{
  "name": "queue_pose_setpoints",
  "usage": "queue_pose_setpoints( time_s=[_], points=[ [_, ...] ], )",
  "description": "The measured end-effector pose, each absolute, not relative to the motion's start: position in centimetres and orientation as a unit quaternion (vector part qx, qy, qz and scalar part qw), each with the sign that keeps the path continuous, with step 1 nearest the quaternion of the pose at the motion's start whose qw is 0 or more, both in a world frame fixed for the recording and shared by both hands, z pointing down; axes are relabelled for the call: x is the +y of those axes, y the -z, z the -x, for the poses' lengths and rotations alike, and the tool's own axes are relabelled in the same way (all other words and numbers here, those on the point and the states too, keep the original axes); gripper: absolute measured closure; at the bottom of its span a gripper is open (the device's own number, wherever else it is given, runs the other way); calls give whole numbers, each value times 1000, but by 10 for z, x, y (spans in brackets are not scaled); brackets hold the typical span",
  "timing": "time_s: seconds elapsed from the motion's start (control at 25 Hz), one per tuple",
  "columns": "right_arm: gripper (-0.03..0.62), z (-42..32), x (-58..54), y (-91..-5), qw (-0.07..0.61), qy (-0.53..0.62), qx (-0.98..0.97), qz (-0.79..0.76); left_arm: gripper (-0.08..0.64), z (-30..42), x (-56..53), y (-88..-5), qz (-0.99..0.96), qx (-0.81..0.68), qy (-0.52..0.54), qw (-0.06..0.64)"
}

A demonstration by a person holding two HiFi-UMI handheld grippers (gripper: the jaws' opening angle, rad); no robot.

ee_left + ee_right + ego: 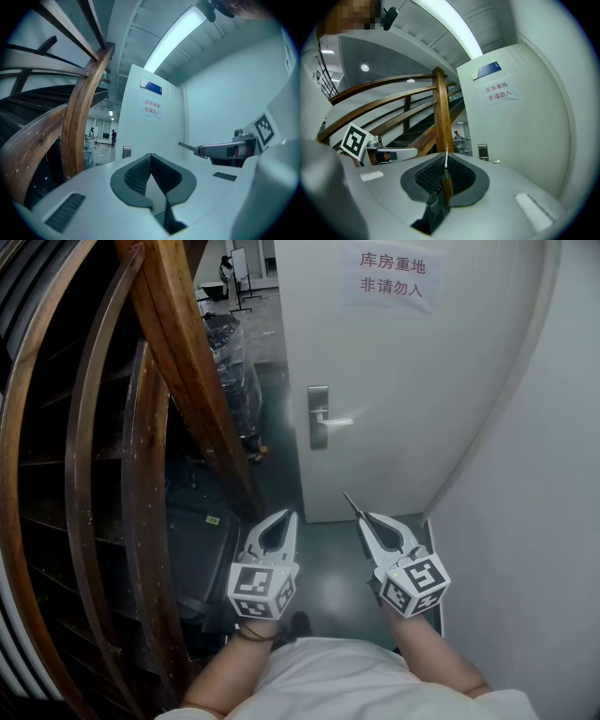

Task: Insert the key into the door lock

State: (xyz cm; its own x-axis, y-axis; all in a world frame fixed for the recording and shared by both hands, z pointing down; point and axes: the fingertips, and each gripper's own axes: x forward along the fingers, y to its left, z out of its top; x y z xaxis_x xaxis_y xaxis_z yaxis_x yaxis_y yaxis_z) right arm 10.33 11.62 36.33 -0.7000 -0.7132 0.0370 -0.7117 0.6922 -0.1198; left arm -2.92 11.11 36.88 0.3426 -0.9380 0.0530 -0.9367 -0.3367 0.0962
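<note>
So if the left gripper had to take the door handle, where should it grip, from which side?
Probably the door handle, on its straight bar near the free end, away from the plate. The bar lies level across the door, so come at it head-on with jaws set above and below. The left gripper is shut and empty, so it must open first.
</note>
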Motion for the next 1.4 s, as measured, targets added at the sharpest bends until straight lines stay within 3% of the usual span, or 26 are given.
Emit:
queue_pose_setpoints(
  time_s=[0.6,1.4],
  points=[
    [568,-20,2,-390,8,119,901,417,554,122,0,-360,-845,-533,2,53],
    [569,-32,-167,-474,17,246,882,401,552,123,-157,-382,-831,-554,-12,41]
  ],
)
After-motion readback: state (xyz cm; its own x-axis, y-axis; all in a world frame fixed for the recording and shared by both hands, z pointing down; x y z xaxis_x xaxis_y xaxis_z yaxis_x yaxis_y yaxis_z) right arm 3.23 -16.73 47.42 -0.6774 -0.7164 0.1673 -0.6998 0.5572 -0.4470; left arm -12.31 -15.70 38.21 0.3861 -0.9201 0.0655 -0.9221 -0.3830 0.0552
